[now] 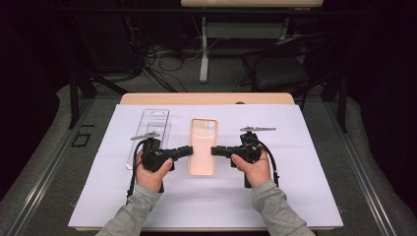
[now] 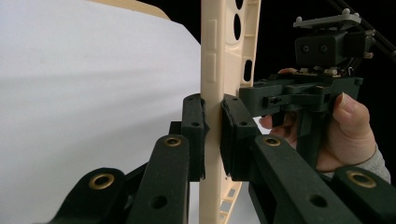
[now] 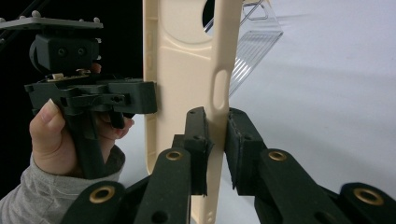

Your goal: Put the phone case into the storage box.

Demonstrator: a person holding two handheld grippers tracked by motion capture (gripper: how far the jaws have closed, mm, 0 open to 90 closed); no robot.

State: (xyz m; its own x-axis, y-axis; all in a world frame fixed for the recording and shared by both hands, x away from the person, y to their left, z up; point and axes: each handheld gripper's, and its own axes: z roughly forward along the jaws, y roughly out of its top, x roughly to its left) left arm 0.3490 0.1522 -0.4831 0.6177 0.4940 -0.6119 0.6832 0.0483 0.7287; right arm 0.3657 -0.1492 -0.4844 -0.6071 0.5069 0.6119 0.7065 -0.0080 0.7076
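A beige phone case [image 1: 202,147] lies lengthwise on the white sheet [image 1: 305,167] at the table's middle, inner side up. My left gripper [image 1: 189,150] comes in from the left and is shut on the case's left rim. In the left gripper view the two pads [image 2: 194,135] pinch the thin case wall [image 2: 224,46]. My right gripper [image 1: 215,150] comes in from the right. In the right gripper view my right gripper [image 3: 217,144] has its pads pressing on the opposite rim of the case [image 3: 180,60]. Each hand grasps its gripper's handle.
A clear plastic package [image 1: 150,132] lies on the sheet just left of the case, behind my left hand; it is also in the right gripper view [image 3: 252,51]. The wooden table edge [image 1: 206,98] is beyond the sheet. A dark chair [image 1: 285,69] and cables stand farther back.
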